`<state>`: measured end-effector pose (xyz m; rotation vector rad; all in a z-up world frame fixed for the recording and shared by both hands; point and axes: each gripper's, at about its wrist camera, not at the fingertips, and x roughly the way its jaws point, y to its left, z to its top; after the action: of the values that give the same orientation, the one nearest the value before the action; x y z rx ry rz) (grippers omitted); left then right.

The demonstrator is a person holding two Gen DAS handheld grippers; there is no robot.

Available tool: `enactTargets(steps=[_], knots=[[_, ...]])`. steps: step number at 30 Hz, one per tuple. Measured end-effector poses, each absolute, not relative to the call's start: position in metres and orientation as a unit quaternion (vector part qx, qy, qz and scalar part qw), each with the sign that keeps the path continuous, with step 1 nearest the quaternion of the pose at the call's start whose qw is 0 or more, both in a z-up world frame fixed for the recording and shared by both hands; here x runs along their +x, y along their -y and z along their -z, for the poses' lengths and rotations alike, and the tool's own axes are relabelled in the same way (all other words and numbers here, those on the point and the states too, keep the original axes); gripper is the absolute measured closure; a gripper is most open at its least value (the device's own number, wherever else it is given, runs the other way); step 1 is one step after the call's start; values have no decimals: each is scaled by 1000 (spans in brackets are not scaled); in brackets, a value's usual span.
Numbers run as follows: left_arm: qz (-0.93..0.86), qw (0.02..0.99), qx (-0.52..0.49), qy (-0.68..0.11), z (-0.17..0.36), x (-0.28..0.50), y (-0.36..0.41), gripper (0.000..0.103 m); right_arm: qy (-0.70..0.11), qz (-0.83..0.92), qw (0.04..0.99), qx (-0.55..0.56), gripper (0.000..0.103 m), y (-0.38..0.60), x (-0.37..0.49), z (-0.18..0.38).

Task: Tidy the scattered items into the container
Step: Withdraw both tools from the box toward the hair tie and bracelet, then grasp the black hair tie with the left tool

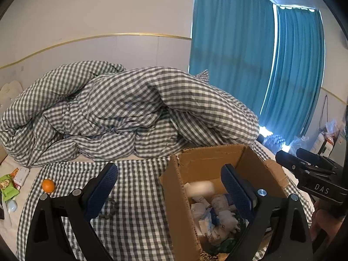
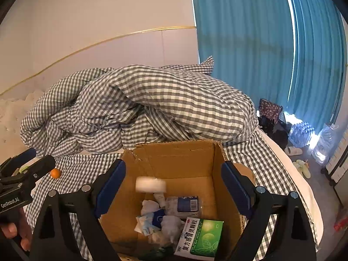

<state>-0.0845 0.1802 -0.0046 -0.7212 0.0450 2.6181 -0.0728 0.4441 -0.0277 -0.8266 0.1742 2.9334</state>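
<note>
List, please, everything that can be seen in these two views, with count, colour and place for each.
cardboard box: one, brown, open, on the bed
white blurred item: one, white, in the box opening, between the pads, untouched
green medicine packet: one, green and white, in the box
crumpled wrappers: several, white and blue, in the box
orange: one, on the checked sheet
checked duvet: one, grey and white, heaped behind the box
curtains: teal, at the window
slippers: pale, on the floor
left hand-held gripper: open
right hand-held gripper: open, over the box
</note>
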Motion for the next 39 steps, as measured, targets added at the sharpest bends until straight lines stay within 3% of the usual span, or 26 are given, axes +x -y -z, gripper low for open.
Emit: enactTargets(steps=[6, 22, 31, 39], knots=[[-951, 181, -251, -22, 3, -77, -148, 3, -56, -964, 38, -257, 0, -417, -68, 17], [-964, 55, -259, 21, 4, -82, 16, 0, -19, -969, -25, -246, 0, -299, -76, 7], [-961, 2, -278, 16, 33, -70, 84, 0, -3, -963, -68, -260, 0, -245, -91, 23], [-945, 3, -328, -13, 88, -58, 96, 0, 10, -953, -99, -285, 0, -212, -102, 46]])
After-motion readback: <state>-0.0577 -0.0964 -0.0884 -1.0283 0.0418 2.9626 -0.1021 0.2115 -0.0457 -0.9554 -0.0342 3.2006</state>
